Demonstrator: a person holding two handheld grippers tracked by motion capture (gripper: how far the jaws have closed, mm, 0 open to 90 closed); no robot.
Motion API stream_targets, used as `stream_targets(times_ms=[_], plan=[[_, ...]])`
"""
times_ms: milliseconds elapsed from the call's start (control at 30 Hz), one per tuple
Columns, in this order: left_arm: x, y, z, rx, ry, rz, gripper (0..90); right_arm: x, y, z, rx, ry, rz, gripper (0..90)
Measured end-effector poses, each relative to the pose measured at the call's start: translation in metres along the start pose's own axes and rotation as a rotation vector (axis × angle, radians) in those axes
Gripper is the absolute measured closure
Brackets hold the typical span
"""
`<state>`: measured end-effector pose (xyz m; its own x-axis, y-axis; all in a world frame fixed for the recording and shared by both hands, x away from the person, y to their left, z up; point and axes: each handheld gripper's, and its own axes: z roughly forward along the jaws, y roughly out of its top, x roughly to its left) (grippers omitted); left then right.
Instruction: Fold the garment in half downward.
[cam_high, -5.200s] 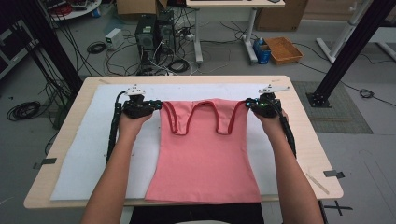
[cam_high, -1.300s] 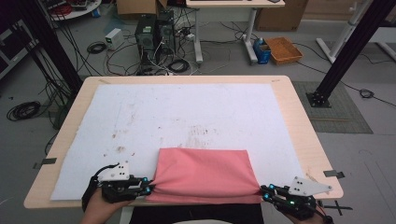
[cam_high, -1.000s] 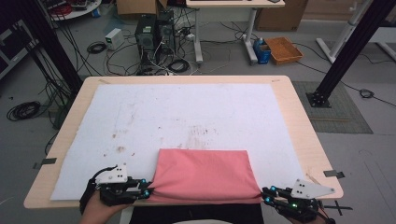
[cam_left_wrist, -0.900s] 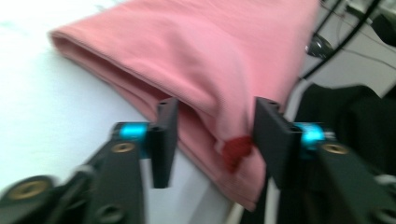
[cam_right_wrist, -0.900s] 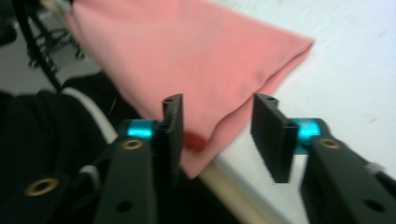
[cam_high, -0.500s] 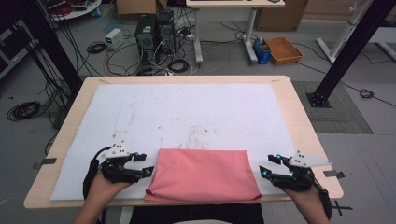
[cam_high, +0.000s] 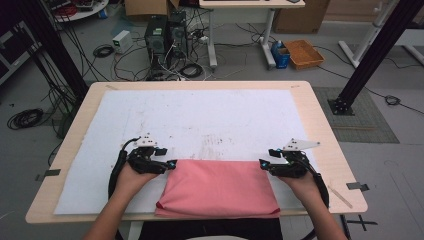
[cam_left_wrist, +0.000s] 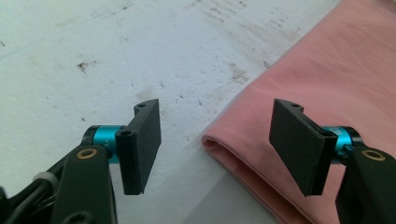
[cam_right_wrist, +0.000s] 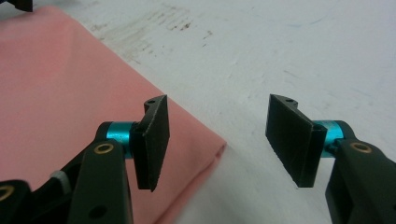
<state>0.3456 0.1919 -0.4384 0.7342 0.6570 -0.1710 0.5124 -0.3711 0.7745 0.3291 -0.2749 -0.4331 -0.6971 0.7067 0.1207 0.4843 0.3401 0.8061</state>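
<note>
garment: pink cloth top, folded once, lying flat on the white table sheet at the near edge
done so far: looks like the first fold is in, more folds probably left
left gripper: jaws just opened, nothing clamped, fold corner sits below the gap
right gripper: same deal, just spread apart, empty, over the other corner
view difference: high view gives the whole rectangle; gripper views show the doubled layers at the corners

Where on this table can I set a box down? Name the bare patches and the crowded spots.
The white sheet lies bare between the table's far edge and the folded pink garment. Narrow bare strips flank the garment outside each hand. Crowded: the near edge, where the left gripper and right gripper stand open at the garment's far corners.
</note>
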Motion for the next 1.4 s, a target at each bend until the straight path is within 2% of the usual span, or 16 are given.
stream_targets(times_ms=[133,233,300,367,433,500,567,667,733,867,1033,1233,1400], plan=[[0.001,-0.003,0.005,0.017,-0.018,-0.013,34.9,-0.002,-0.003,0.015,0.051,0.012,0.002,41.8],[0.001,-0.007,0.008,0.034,-0.022,-0.018,36.5,-0.003,-0.008,0.018,0.093,0.022,0.004,45.7],[0.0,-0.007,0.008,0.03,-0.011,-0.007,38.8,-0.003,-0.01,0.017,0.09,0.026,-0.002,52.1],[0.0,-0.007,0.007,0.035,-0.026,-0.003,44.1,-0.002,-0.01,0.017,0.098,0.032,-0.012,56.7],[-0.004,-0.008,0.008,0.042,-0.018,0.03,51.2,-0.001,-0.011,0.017,0.098,0.034,-0.027,64.1],[-0.007,-0.007,0.008,0.05,-0.013,0.054,59.4,-0.002,-0.011,0.017,0.1,0.039,-0.016,69.4],[-0.008,-0.007,0.008,0.047,0.004,0.064,63.2,-0.003,-0.011,0.016,0.101,0.058,-0.009,78.0],[-0.008,-0.008,0.006,0.052,-0.005,0.085,75.4,-0.004,-0.011,0.013,0.098,0.07,-0.012,84.2],[-0.011,-0.007,0.006,0.043,-0.006,0.114,81.8,-0.004,-0.01,0.011,0.097,0.069,-0.013,85.2],[-0.011,-0.006,0.005,0.03,-0.006,0.137,84.5,-0.004,-0.005,0.008,0.086,0.071,-0.034,85.7],[-0.006,-0.004,-0.001,-0.016,-0.014,0.112,84.8,-0.003,0.002,0.006,0.077,0.062,-0.057,85.7],[-0.004,0.005,-0.003,-0.034,0.004,0.125,84.8,-0.005,0.011,0.007,0.071,0.045,-0.079,85.7],[0.004,0.013,0.002,-0.054,0.022,0.11,84.8,-0.012,0.021,0.009,0.066,0.015,-0.088,85.7]])
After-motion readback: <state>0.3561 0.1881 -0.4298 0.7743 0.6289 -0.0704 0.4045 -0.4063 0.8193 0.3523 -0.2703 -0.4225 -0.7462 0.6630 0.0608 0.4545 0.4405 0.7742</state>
